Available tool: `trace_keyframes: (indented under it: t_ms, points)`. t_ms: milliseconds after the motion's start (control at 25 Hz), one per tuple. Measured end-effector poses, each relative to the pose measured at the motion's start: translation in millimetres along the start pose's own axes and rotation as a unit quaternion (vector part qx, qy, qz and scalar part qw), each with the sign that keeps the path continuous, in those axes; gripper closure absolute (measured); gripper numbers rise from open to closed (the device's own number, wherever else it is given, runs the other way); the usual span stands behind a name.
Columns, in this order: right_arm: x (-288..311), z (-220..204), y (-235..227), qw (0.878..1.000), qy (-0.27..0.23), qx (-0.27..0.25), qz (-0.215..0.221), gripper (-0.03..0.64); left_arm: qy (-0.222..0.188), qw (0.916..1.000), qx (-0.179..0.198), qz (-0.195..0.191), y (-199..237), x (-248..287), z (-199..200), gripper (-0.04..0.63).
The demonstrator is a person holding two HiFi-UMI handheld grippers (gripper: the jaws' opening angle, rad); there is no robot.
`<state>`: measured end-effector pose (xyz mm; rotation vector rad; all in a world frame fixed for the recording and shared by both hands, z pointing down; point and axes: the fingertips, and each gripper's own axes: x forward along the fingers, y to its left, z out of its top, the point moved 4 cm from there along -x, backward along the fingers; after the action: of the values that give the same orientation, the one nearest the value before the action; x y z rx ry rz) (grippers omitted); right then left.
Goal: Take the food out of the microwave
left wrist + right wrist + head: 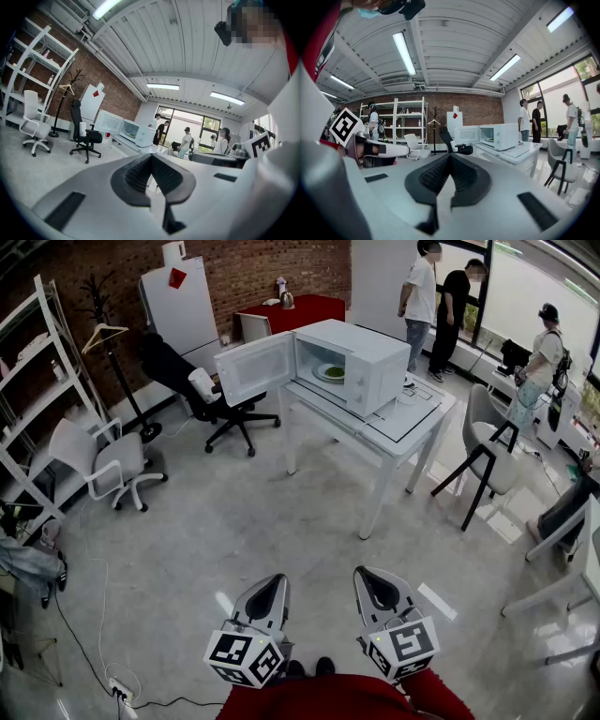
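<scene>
A white microwave (354,360) stands on a white table (412,418) far across the room, its door (254,367) swung open to the left. Inside it lies a plate of green food (330,372). My left gripper (272,582) and right gripper (370,576) hang side by side low in the head view, far short of the table. Both are shut with nothing between the pads. In the left gripper view the microwave (138,133) is small beyond the shut left gripper (151,157). The right gripper view shows the microwave (500,135) past the shut right gripper (450,156).
A black office chair (214,396) stands left of the open door, and a white chair (105,465) and white shelving (28,404) further left. A grey chair (489,451) sits right of the table. Three people (441,296) stand at the back right. Cables and a power strip (117,690) lie on the floor.
</scene>
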<state>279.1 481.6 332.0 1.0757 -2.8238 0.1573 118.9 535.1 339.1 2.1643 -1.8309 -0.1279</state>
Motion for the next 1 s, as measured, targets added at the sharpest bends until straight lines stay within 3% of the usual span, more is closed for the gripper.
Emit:
trace_keyframes:
  t_ms: [720, 1000]
  points:
    - [0, -10, -13, 0.999, 0.007, 0.028, -0.014, 0.603, 0.005, 0.9999, -0.009, -0.002, 1, 12, -1, 0.584]
    - [0, -7, -33, 0.999, 0.009, 0.028, -0.023, 0.603, -0.004, 0.9999, 0.008, 0.004, -1, 29, 13, 0.584]
